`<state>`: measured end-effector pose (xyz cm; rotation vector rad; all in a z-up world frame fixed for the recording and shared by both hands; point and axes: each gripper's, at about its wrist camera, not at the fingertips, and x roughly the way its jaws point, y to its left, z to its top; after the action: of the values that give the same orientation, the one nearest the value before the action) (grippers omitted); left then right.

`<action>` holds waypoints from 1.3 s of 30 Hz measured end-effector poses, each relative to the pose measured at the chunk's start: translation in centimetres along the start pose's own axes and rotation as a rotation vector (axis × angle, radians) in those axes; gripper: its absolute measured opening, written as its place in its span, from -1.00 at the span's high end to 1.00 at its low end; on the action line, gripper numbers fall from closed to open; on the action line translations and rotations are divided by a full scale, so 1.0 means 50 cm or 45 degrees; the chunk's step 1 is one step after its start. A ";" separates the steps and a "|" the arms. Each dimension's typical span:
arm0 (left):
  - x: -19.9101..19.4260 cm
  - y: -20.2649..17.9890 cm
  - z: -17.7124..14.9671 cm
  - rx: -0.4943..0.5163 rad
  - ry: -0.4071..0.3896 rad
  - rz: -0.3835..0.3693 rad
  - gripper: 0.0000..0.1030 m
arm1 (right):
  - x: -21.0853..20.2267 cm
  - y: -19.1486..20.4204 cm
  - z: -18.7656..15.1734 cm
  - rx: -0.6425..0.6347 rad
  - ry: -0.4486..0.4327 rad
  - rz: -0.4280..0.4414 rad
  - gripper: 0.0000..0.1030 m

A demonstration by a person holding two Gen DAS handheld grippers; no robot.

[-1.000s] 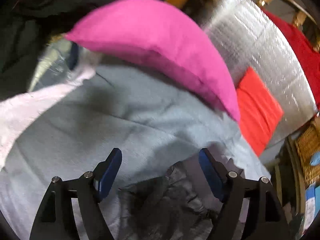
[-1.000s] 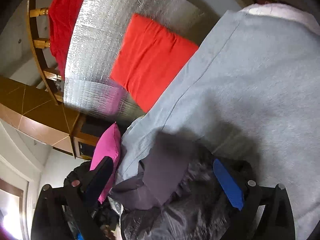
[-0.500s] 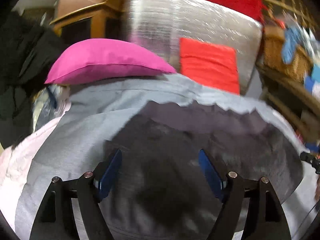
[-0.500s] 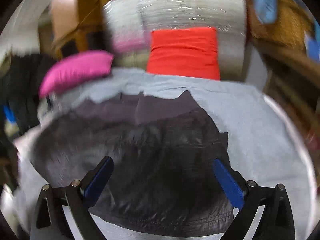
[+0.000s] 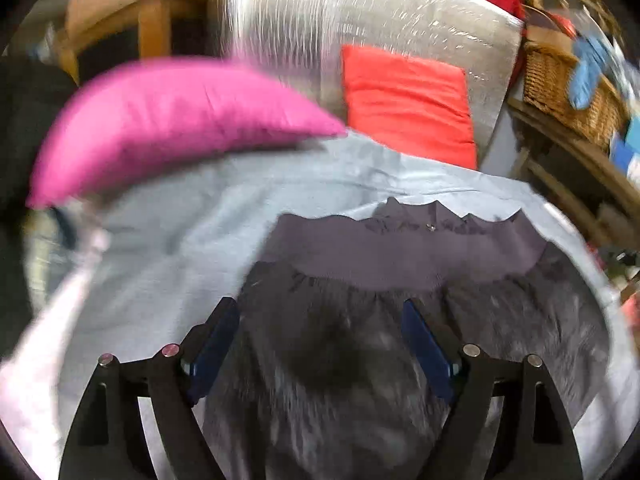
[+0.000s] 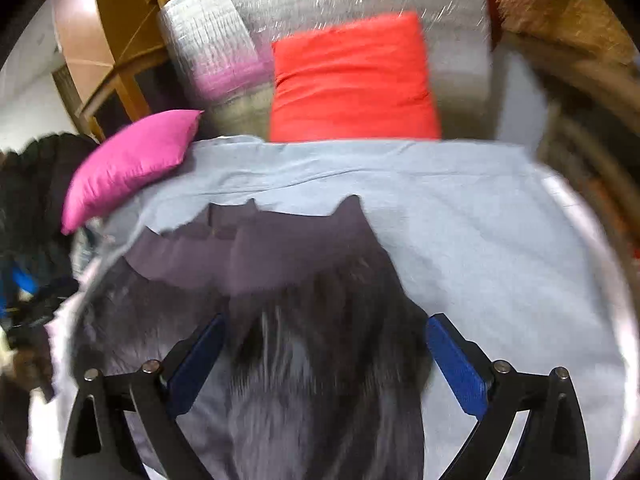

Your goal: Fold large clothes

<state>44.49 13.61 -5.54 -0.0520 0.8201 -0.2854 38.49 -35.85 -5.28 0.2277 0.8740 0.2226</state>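
A dark grey-black garment (image 5: 360, 352) with a wide purple-grey ribbed band (image 5: 400, 252) lies spread on a light blue-grey sheet (image 5: 160, 248). It also shows in the right wrist view (image 6: 312, 344), its band (image 6: 256, 252) toward the far side. My left gripper (image 5: 320, 320) is open above the garment's left part, below the band. My right gripper (image 6: 324, 336) is open over the garment's right part, its right finger (image 6: 452, 356) near the garment's right edge. Neither holds anything.
A pink pillow (image 5: 168, 120) lies at the sheet's far left, also in the right wrist view (image 6: 132, 160). A red cushion (image 5: 408, 104) leans on a silver foil backrest (image 5: 360, 20). A wicker basket (image 5: 568, 92) stands at the right. Dark clothes (image 6: 28, 184) pile at the left.
Both views have swung from beside the pillows to facing the spread garment. Both grippers have come closer over it and stay open.
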 end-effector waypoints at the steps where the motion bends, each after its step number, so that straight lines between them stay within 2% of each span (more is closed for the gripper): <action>1: 0.034 0.027 0.019 -0.053 0.062 -0.042 -0.62 | 0.033 -0.012 0.021 0.023 0.053 0.042 -0.96; 4: 0.113 0.068 0.052 -0.154 0.173 -0.105 -0.61 | 0.121 -0.024 0.067 -0.007 0.189 0.076 -0.90; 8: 0.185 0.068 0.071 -0.132 0.248 -0.097 -0.61 | 0.179 -0.052 0.096 -0.008 0.226 0.124 -0.85; 12: 0.231 0.062 0.069 -0.165 0.315 -0.098 -0.59 | 0.230 -0.065 0.105 0.016 0.259 0.147 -0.55; 14: 0.257 0.059 0.064 -0.131 0.366 -0.054 -0.26 | 0.266 -0.055 0.108 -0.006 0.287 0.145 -0.49; 15: 0.264 0.059 0.066 -0.112 0.384 -0.035 0.23 | 0.271 -0.055 0.109 -0.017 0.294 0.135 -0.38; 16: 0.266 0.059 0.069 -0.104 0.383 -0.030 0.52 | 0.277 -0.052 0.111 -0.023 0.301 0.122 -0.18; 17: 0.258 0.062 0.074 -0.114 0.362 -0.024 0.57 | 0.274 -0.049 0.115 -0.033 0.295 0.095 0.61; 18: 0.247 0.064 0.080 -0.120 0.323 -0.021 0.61 | 0.266 -0.047 0.120 -0.044 0.275 0.076 0.65; 20: 0.229 0.077 0.084 -0.134 0.249 -0.009 0.63 | 0.211 -0.038 0.134 -0.065 0.139 0.066 0.69; 22: 0.261 0.108 0.070 -0.215 0.291 0.083 0.63 | 0.200 -0.074 0.139 0.020 0.078 0.009 0.69; 23: 0.285 0.125 0.056 -0.278 0.328 0.097 0.63 | 0.224 -0.104 0.134 0.098 0.106 -0.032 0.70; 25: 0.296 0.126 0.044 -0.287 0.318 0.107 0.63 | 0.276 -0.128 0.108 0.143 0.174 -0.075 0.70; 28: 0.298 0.120 0.043 -0.272 0.309 0.122 0.62 | 0.289 -0.142 0.096 0.211 0.128 -0.043 0.71; 33: 0.298 0.120 0.032 -0.260 0.279 0.134 0.60 | 0.292 -0.150 0.092 0.242 0.120 -0.031 0.71; 38: 0.313 0.094 0.025 -0.185 0.248 0.235 0.49 | 0.292 -0.142 0.084 0.250 0.088 -0.070 0.70; 39: 0.311 0.083 0.027 -0.157 0.246 0.286 0.36 | 0.285 -0.139 0.086 0.245 0.087 -0.084 0.68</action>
<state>56.49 13.32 -16.38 -0.0476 1.0258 -0.0277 51.35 -38.90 -15.00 0.3717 0.9702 0.0850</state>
